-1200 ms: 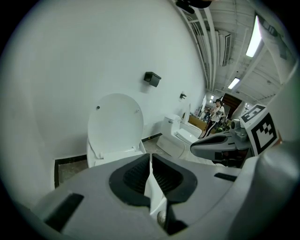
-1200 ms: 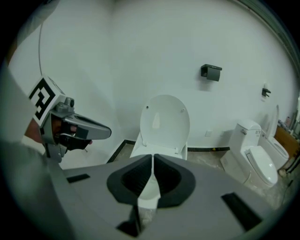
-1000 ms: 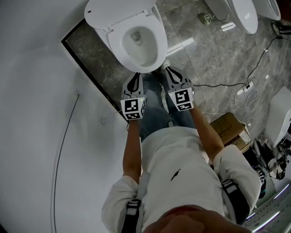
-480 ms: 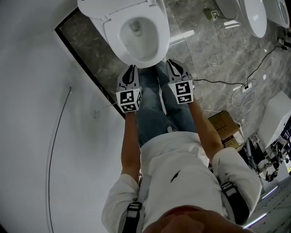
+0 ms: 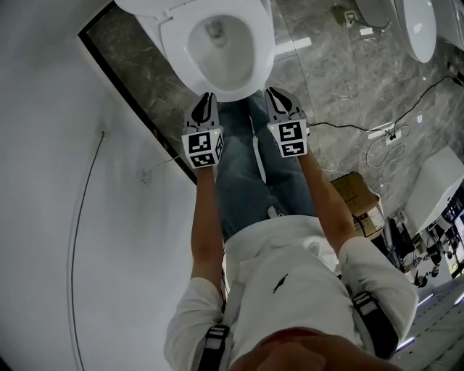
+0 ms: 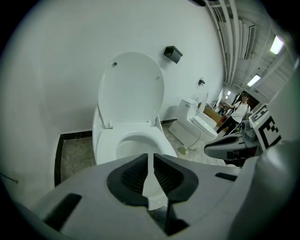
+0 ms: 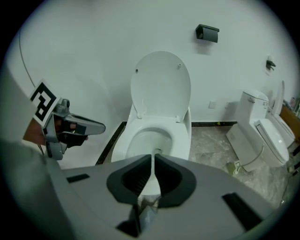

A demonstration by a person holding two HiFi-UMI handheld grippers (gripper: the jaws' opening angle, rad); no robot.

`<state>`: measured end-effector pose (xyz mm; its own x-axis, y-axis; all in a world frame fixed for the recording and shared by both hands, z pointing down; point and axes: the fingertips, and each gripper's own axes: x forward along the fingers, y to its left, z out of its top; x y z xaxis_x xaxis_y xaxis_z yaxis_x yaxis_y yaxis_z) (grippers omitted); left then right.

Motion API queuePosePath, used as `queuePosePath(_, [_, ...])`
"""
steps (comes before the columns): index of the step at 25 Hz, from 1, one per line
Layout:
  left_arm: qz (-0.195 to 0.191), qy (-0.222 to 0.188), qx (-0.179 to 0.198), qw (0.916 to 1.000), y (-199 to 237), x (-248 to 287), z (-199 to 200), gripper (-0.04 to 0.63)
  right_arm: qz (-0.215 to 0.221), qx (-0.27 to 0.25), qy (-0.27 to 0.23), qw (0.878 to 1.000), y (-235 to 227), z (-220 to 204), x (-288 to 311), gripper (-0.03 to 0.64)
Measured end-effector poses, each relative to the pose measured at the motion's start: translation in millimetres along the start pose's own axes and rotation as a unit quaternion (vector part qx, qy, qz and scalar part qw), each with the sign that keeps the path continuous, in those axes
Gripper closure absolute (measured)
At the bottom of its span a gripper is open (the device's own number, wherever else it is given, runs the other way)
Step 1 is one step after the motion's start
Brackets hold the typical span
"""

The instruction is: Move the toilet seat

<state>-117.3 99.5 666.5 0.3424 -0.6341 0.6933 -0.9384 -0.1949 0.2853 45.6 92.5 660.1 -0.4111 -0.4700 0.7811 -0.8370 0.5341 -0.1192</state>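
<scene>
A white toilet [image 5: 217, 43] stands against the wall. Its lid [image 6: 131, 89] is raised upright and the seat ring [image 6: 136, 136] lies flat on the bowl. In the head view both grippers hang side by side just in front of the bowl's near rim, above the person's jeans. My left gripper [image 5: 209, 96] is shut with nothing between its jaws, and its tips [image 6: 150, 157] point at the seat's front. My right gripper [image 5: 270, 92] is also shut and empty, and it points [image 7: 153, 157] at the bowl. Neither touches the toilet.
A white wall [image 5: 58, 181] with a black floor strip [image 5: 123, 87] is on the left. More toilets [image 5: 413, 22] stand at the right. Cables [image 5: 384, 138] and a cardboard box [image 5: 359, 196] lie on the marble floor. A black paper holder [image 7: 207, 33] hangs on the wall.
Both grippers have come down together and now sit closer to the bowl's front rim. Their jaws stayed shut. The toilet has slid up in the head view.
</scene>
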Motion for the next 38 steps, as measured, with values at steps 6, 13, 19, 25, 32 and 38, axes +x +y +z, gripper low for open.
queuePosePath(6, [0.001,0.012,-0.006,0.9999,7,10,-20,0.558,-0.003,0.009,0.009,1.0,-3,-15,17,0.58])
queuePosePath(13, [0.008,0.027,-0.024,0.9993,17,20,-48,0.558,-0.012,0.022,0.026,0.999,-11,-39,39,0.58])
queuePosePath(19, [0.014,0.043,-0.05,0.9977,26,27,-72,0.557,-0.016,0.022,0.045,0.999,-16,-66,57,0.58])
queuePosePath(25, [0.022,0.058,-0.067,0.9958,36,34,-92,0.483,-0.019,0.041,0.059,0.997,-18,-81,67,0.58])
queuePosePath(32, [0.035,0.071,-0.087,0.9931,49,42,-115,0.452,-0.019,0.052,0.071,0.996,-20,-96,81,0.561])
queuePosePath(38, [0.036,0.087,-0.108,0.9897,58,51,-134,0.405,-0.028,0.091,0.078,0.992,-24,-111,89,0.507])
